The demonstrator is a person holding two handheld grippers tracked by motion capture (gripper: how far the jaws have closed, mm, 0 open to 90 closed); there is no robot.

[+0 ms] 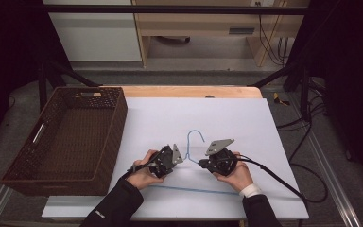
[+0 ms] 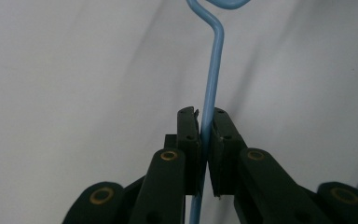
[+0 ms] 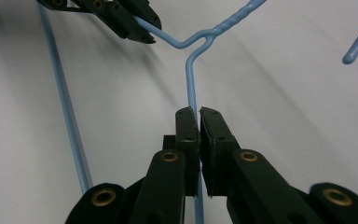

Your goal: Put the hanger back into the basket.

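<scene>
High view: a blue wire hanger (image 1: 194, 156) lies flat on the white desk (image 1: 236, 118), hook pointing away from the person. Each hand-held gripper is clamped on a sloping shoulder wire: left hand-held gripper (image 2: 206, 140) on the left one, right hand-held gripper (image 3: 198, 140) on the right one, both equally near the twisted neck between them.

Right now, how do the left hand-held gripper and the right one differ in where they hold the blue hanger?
The left hand-held gripper clamps the blue hanger on its left shoulder wire; the right hand-held gripper clamps its right shoulder wire. In the high view, the right one's grey plate sits higher. Both are shut on the wire, over the white table.
</scene>
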